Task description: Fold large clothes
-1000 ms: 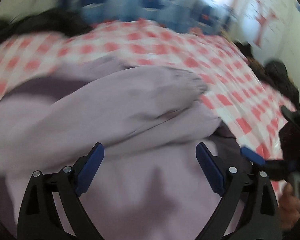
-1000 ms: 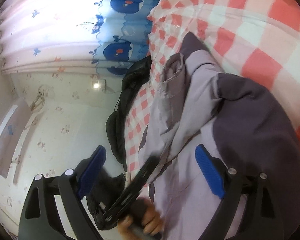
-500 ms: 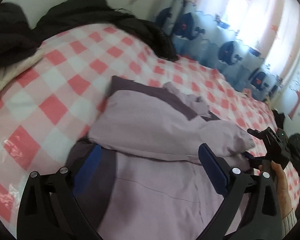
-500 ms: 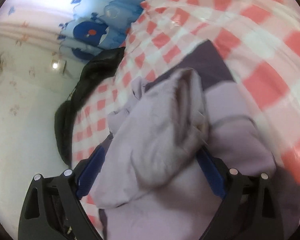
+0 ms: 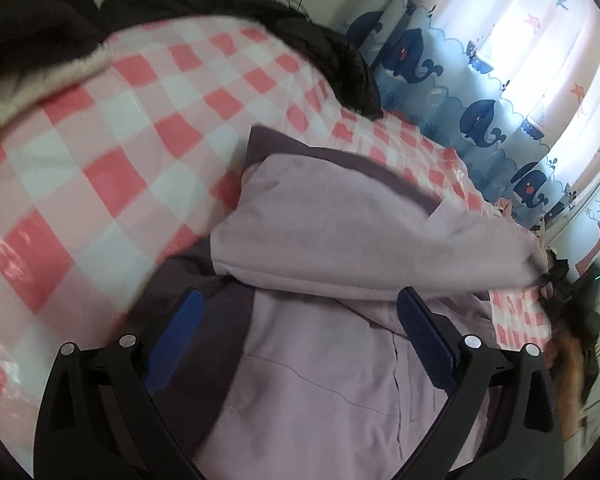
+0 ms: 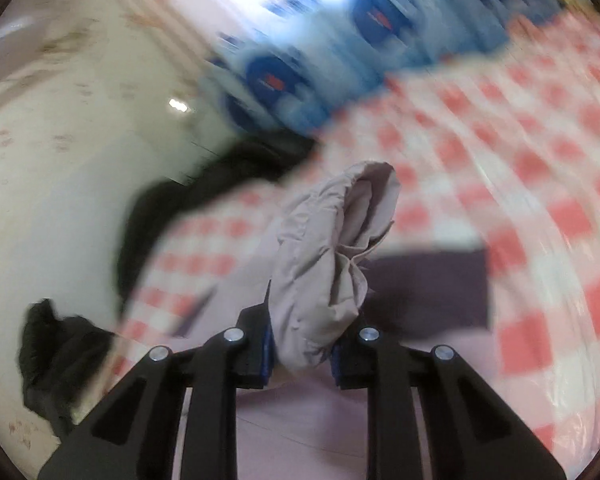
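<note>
Mostly blurred: right gripper pinches jacket cuff, pads hidden.

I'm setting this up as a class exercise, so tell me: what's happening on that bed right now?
A person is folding a lilac jacket spread on a pink checked sheet, with a gripper in each hand. The right gripper is shut on the cuff of one sleeve, which stretches across the jacket's body. The left gripper hovers open above the jacket, holding nothing. Dark clothes lie piled at the far edge of the bed. The right view is blurred.
</note>
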`<action>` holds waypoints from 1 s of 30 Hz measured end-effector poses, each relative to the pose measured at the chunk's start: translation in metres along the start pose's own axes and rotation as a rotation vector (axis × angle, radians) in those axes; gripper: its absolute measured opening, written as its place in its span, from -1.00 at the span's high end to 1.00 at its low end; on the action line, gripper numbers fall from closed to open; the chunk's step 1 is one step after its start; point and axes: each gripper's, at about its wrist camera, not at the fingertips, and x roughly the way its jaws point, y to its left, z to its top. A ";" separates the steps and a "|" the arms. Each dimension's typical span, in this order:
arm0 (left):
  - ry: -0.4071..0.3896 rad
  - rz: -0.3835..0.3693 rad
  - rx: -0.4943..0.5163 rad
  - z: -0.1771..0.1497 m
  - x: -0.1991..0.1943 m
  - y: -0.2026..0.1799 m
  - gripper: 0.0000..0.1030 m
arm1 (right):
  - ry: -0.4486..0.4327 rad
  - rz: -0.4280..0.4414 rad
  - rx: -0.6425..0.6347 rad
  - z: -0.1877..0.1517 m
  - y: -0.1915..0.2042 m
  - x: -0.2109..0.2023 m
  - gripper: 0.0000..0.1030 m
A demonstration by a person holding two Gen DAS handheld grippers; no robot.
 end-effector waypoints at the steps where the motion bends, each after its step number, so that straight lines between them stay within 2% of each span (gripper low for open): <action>1: 0.011 -0.002 -0.003 -0.001 0.004 -0.001 -0.82 | 0.055 -0.043 0.037 -0.012 -0.023 0.014 0.56; 3: 0.032 0.006 0.000 -0.003 0.012 -0.002 -0.82 | 0.185 -0.090 0.134 -0.042 -0.067 0.039 0.49; 5: 0.044 0.016 0.004 -0.005 0.016 -0.001 -0.82 | 0.192 0.006 0.230 -0.056 -0.092 0.033 0.45; 6: 0.049 0.019 -0.001 -0.006 0.017 0.001 -0.82 | 0.181 0.034 0.264 -0.057 -0.097 0.023 0.32; 7: 0.051 0.021 -0.012 -0.006 0.018 0.003 -0.82 | 0.170 0.033 0.276 -0.055 -0.098 0.014 0.10; 9: 0.045 0.017 -0.033 -0.005 0.016 0.008 -0.82 | 0.103 -0.021 0.277 -0.048 -0.094 -0.014 -0.27; 11: 0.037 0.028 -0.040 -0.006 0.015 0.009 -0.82 | -0.018 -0.112 0.228 -0.035 -0.078 -0.045 -0.29; 13: 0.034 0.031 -0.039 -0.006 0.015 0.010 -0.82 | -0.041 -0.130 0.102 -0.022 -0.044 -0.049 -0.29; 15: 0.029 0.041 -0.032 -0.006 0.015 0.009 -0.82 | 0.021 -0.154 -0.066 -0.014 0.001 -0.024 -0.32; 17: 0.026 0.051 -0.022 -0.006 0.015 0.009 -0.82 | 0.090 -0.198 -0.199 -0.016 0.033 0.012 -0.43; 19: 0.023 0.059 -0.012 -0.005 0.014 0.008 -0.82 | 0.174 -0.315 -0.317 -0.026 0.046 0.055 -0.46; 21: 0.025 0.065 -0.012 -0.004 0.015 0.009 -0.82 | 0.253 -0.398 -0.304 -0.037 0.025 0.086 -0.46; 23: 0.035 0.067 -0.023 -0.003 0.017 0.012 -0.82 | 0.305 -0.405 -0.244 -0.048 -0.009 0.108 -0.46; 26: 0.044 0.073 -0.031 -0.003 0.019 0.015 -0.82 | 0.290 -0.407 -0.224 -0.042 -0.004 0.102 -0.46; 30: 0.056 0.080 -0.040 -0.005 0.021 0.018 -0.82 | 0.176 -0.411 -0.336 -0.028 0.037 0.081 -0.50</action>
